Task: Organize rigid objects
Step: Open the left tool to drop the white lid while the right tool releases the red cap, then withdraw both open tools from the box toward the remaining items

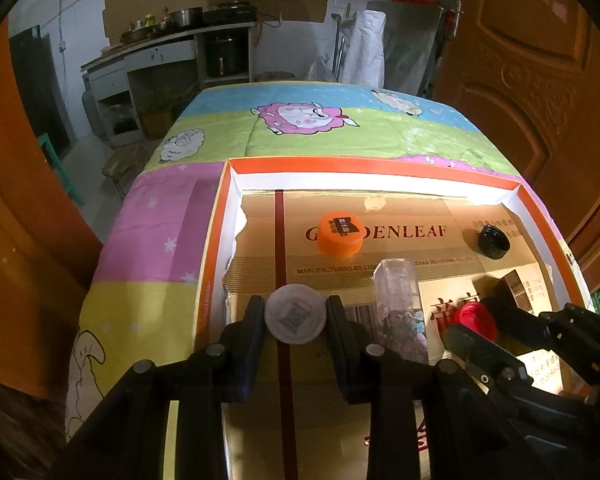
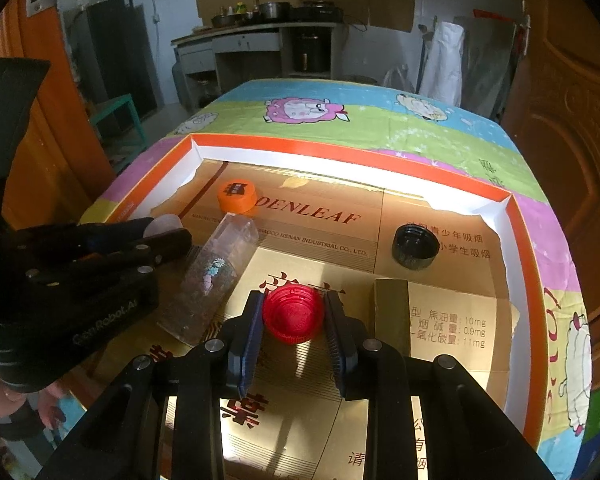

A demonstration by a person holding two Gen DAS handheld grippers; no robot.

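Two tools are pointing steeply down into an orange-rimmed box (image 2: 352, 152) lined with gold cardboard, sitting on a surface covered with a cartoon sheep cloth (image 1: 300, 128).

The left tool (image 1: 296, 318) is holding a white cap (image 1: 295, 319) narrowly between its fingers, pads touching both sides of it, at the near left of the box. In the right wrist view this tool (image 2: 168, 228) is coming in from the left, lying nearly level across the picture, with a hand (image 2: 4, 404) partly showing beneath it.

The right tool (image 2: 293, 314) is gripping a red ribbed cap (image 2: 293, 314), open side facing the camera, pads pressing on its sides, near the box middle. In the left wrist view it (image 1: 474, 322) is sitting just right of the left tool.

A clear bottle (image 2: 216, 268) is lying tilted between the two tools. An orange cap (image 1: 339, 236) is resting farther in, on the red lettering. A black cap (image 2: 415, 247) is sitting at the far right, well apart from both tools. A gold carton (image 2: 440, 320) is lying just right of the red cap.
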